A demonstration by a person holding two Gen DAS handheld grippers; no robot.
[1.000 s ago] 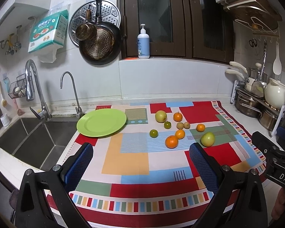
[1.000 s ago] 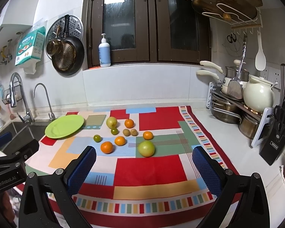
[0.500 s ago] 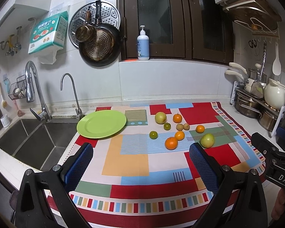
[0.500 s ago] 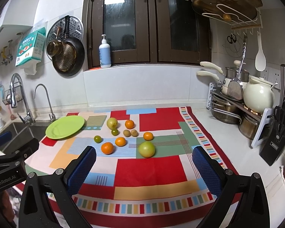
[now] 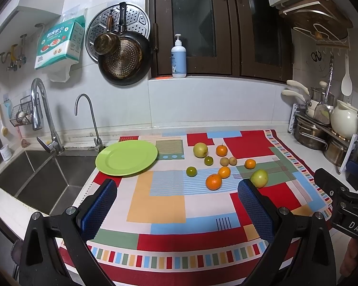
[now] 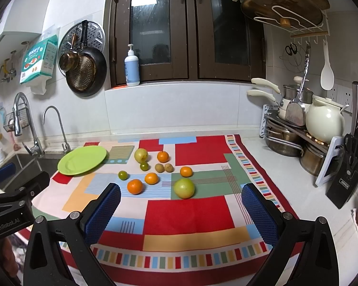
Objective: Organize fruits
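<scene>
Several fruits lie loose on a colourful patchwork cloth (image 5: pixel 160 205) (image 6: pixel 188 214): oranges (image 5: pixel 213 181) (image 6: pixel 134 186), small green citrus (image 5: pixel 191 171) (image 6: pixel 122 175), two brown kiwis (image 5: pixel 228 161) (image 6: pixel 164 167), a yellow-green apple (image 5: pixel 200 150) (image 6: pixel 141 155) and a bigger green apple (image 5: pixel 259 178) (image 6: pixel 184 188). An empty green plate (image 5: pixel 126 157) (image 6: pixel 82 160) rests at the cloth's far left corner. My left gripper (image 5: pixel 177 205) is open and empty, low over the cloth's near side. My right gripper (image 6: pixel 181 205) is open and empty too, short of the green apple.
A steel sink (image 5: pixel 33 178) with two taps (image 5: pixel 44 109) lies left of the plate. Pots and a white kettle (image 6: pixel 324 121) stand on a rack at the right, with a knife block (image 6: pixel 348 181) nearer. A soap bottle (image 5: pixel 178 57) sits on the sill.
Both views have drifted very slightly; the fruits and plate have not moved. Both grippers stay open.
</scene>
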